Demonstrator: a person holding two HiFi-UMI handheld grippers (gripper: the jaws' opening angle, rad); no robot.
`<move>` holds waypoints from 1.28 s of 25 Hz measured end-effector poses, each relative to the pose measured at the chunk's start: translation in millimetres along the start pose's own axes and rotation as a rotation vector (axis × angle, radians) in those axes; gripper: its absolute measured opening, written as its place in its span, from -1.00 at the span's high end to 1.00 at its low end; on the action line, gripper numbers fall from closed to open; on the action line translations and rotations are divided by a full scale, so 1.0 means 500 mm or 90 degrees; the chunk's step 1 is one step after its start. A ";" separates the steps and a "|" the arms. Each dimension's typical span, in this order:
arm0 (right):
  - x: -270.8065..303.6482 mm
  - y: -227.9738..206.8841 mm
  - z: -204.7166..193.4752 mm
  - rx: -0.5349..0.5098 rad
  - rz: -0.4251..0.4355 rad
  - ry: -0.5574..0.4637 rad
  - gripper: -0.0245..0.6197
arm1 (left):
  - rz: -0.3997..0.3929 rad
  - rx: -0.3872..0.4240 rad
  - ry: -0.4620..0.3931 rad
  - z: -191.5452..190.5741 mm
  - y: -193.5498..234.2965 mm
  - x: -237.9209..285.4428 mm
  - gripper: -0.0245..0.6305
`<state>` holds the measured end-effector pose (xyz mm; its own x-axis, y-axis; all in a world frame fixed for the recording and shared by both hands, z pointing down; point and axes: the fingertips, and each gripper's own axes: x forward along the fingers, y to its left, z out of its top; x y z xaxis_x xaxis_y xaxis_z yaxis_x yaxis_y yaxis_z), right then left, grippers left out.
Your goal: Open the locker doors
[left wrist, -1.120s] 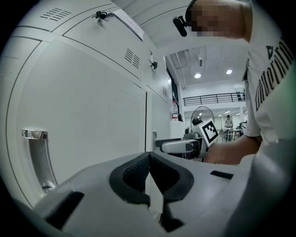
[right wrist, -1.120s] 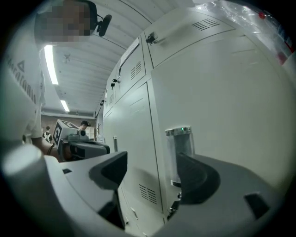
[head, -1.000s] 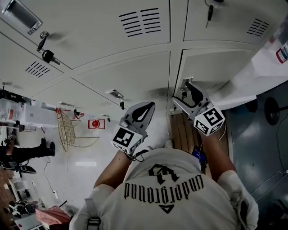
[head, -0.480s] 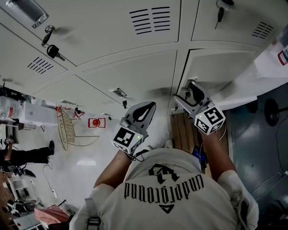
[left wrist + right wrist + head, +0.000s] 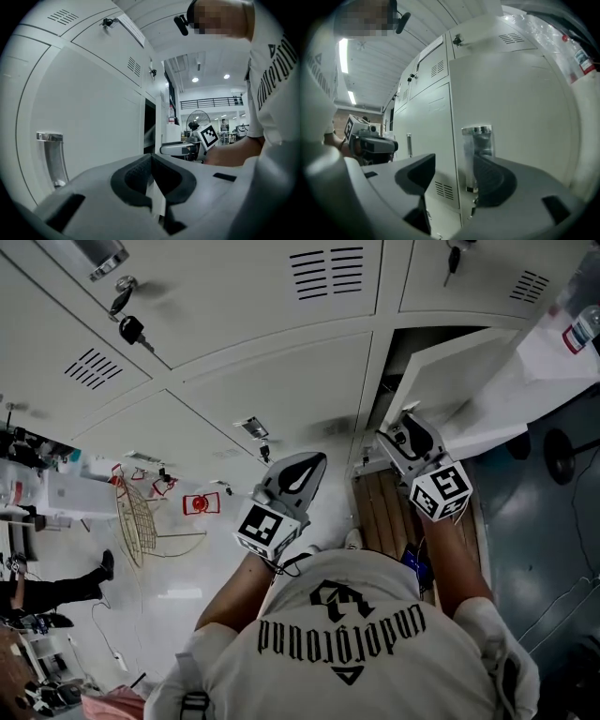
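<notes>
White metal lockers fill the head view. My right gripper (image 5: 397,433) stands at the free edge of a locker door (image 5: 450,381) that hangs ajar, with a dark gap (image 5: 412,334) behind it. In the right gripper view my right gripper (image 5: 452,174) has its jaws either side of that door edge; they have just been closing, and a gap still shows between the pads. The chrome handle (image 5: 477,143) sits just behind the right pad (image 5: 493,180). My left gripper (image 5: 302,468) hovers off the neighbouring lockers; in its own view my left gripper (image 5: 151,158) is shut and empty, beside a closed door's chrome handle (image 5: 51,159).
Keys hang in locks at the upper left (image 5: 131,330) and top right (image 5: 452,259). A wooden board (image 5: 382,507) lies on the floor below the open door. A fan base (image 5: 562,451) stands at the right, a wire basket (image 5: 141,514) and a person's legs (image 5: 56,579) at the left.
The locker door at my right gripper has swung outward and a dark gap has opened behind it. My left gripper has stayed where it was.
</notes>
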<state>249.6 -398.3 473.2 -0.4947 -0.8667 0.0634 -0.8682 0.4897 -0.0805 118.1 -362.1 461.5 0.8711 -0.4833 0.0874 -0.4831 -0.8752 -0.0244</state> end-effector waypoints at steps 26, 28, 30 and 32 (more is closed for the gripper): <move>-0.232 -0.043 -0.019 -0.039 -0.218 -0.018 0.49 | -0.122 0.012 0.006 0.008 -0.102 -0.120 0.90; -0.251 -0.045 -0.022 -0.042 -0.214 -0.015 0.48 | -0.127 0.011 0.008 0.008 -0.126 -0.111 0.90; -0.266 -0.048 -0.023 -0.046 -0.202 -0.012 0.48 | -0.127 0.017 0.007 0.012 -0.145 -0.097 0.90; -0.280 -0.051 -0.024 -0.050 -0.189 -0.009 0.48 | -0.122 0.020 0.003 0.020 -0.161 -0.079 0.90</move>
<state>340.8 -288.4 478.3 -0.2184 -0.9741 0.0591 -0.9754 0.2198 0.0172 123.3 -272.9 450.2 0.9467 -0.3070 0.0975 -0.3047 -0.9517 -0.0383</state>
